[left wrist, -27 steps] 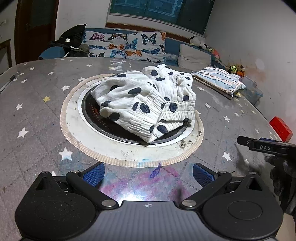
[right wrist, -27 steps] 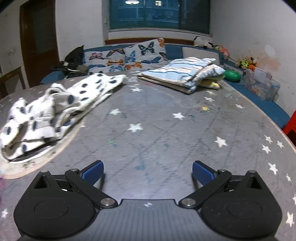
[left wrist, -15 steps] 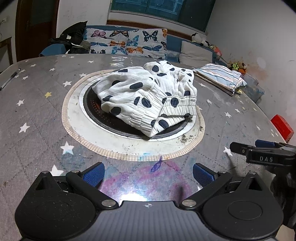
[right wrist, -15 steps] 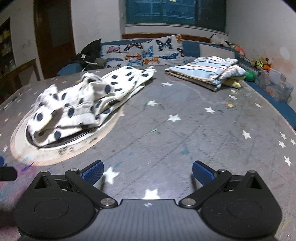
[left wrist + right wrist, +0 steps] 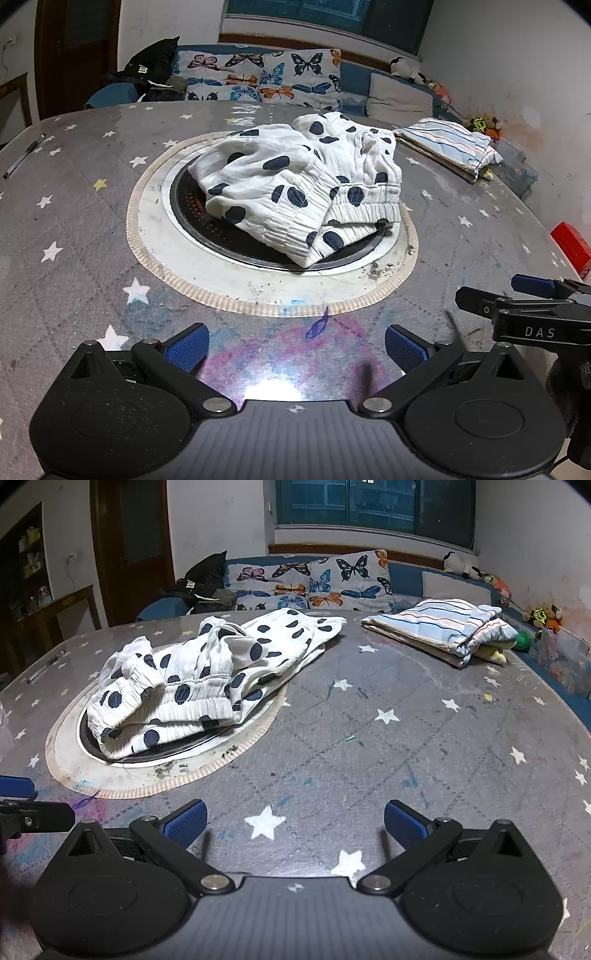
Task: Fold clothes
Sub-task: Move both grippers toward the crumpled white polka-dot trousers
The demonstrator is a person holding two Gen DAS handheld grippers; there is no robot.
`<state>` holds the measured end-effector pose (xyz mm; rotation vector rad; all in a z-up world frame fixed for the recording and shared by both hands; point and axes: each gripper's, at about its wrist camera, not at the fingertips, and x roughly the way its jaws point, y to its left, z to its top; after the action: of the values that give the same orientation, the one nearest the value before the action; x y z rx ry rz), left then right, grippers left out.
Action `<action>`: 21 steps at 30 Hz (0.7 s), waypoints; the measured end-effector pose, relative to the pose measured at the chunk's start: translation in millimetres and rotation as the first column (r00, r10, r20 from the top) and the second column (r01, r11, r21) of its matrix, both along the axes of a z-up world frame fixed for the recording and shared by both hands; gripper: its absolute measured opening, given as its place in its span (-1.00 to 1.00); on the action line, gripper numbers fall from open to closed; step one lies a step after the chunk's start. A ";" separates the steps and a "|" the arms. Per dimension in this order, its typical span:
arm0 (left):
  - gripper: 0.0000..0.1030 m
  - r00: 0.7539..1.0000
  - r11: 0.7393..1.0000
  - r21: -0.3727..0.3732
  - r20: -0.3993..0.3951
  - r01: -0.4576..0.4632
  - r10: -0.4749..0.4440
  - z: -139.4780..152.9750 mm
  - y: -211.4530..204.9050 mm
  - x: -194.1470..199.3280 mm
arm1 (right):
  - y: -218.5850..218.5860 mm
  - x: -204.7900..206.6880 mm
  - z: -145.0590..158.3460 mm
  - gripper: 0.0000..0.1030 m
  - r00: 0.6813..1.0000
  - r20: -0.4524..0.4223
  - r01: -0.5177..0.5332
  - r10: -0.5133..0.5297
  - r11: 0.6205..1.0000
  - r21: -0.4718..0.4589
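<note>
1. Nearest, the left gripper (image 5: 293,349) hovers low over the star-printed tabletop (image 5: 74,229), jaws wide apart and empty; purple and blue scribbles stain the surface just ahead.
2. The right gripper (image 5: 293,825) sits level just right of it, jaws likewise spread wide with nothing between them.
3. Further in, a round inset plate (image 5: 155,206) with a dark centre carries the crumpled white polka-dot garment (image 5: 295,184); crumbs lie at the plate's near-right rim.
4. Nothing stands between either gripper and the garment.
5. The far right of the tabletop holds a folded striped cloth (image 5: 443,626).
6. Only the left view shows a red box (image 5: 570,245) at the right edge.
7. Only the right view shows the garment's far end trailing off the plate.
8. A butterfly-print sofa (image 5: 314,579) lies beyond.
</note>
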<state>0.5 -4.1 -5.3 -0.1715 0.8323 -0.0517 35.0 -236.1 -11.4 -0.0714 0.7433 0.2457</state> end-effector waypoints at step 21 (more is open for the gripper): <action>1.00 1.000 1.000 0.011 -0.016 -0.004 0.004 -1.2 -2.8 7.2 | 11.9 6.5 1.9 1.00 1.000 -0.014 -0.024 0.025 1.000 0.016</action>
<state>7.7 -6.9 -6.5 -0.1634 0.8484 -0.0418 41.5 -224.1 -9.6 -0.0634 0.7550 0.2758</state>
